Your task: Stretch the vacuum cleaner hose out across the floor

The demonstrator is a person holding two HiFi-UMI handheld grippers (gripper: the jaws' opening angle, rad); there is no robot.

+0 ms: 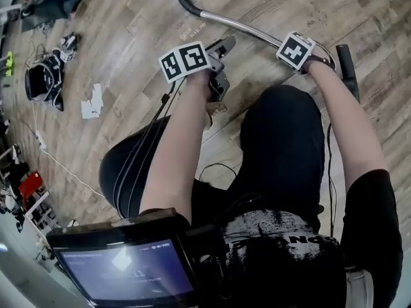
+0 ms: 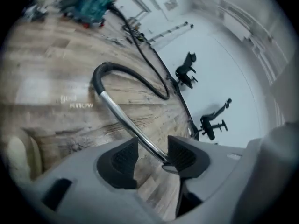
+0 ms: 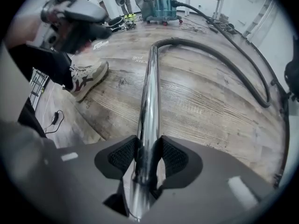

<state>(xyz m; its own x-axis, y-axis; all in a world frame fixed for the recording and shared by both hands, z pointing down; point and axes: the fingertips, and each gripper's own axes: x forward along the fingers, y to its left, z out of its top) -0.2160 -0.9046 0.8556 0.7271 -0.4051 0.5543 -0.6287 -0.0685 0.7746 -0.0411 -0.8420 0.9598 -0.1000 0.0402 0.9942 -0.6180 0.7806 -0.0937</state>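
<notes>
Closest to the head camera is a dark, flat screen with a bluish display [image 1: 122,271], and past it the person's bent legs in black trousers [image 1: 282,146], with both bare forearms reaching forward and down. The right hand-held gripper [image 3: 148,155] is clamped on the shiny chrome metal vacuum tube [image 3: 149,92]: both ribbed black pads press the tube's sides, and the tube runs straight out from between them. The left hand-held gripper [image 2: 152,155] stands open. The same chrome tube [image 2: 124,118] passes through the gap, close to the right-hand pad, while the left-hand pad is clear of it. In the head view the two grippers are well apart, the left one [image 1: 221,63] lower and the right one [image 1: 305,59] on the tube's near end. A white and red sneaker [image 3: 86,80] is planted on the light brown wood-plank floor [image 3: 201,106] to the left of the tube. Further out, the tube joins a curved black handle piece, and from there the black ribbed vacuum cleaner hose [image 3: 224,59] bends round and lies in a long loop across the floor. A white scrap of paper [image 1: 93,101] lies on the planks off to the left. Farthest away, the hose leads to a teal canister vacuum cleaner with a red top [image 3: 161,6] beside a white wall.
</notes>
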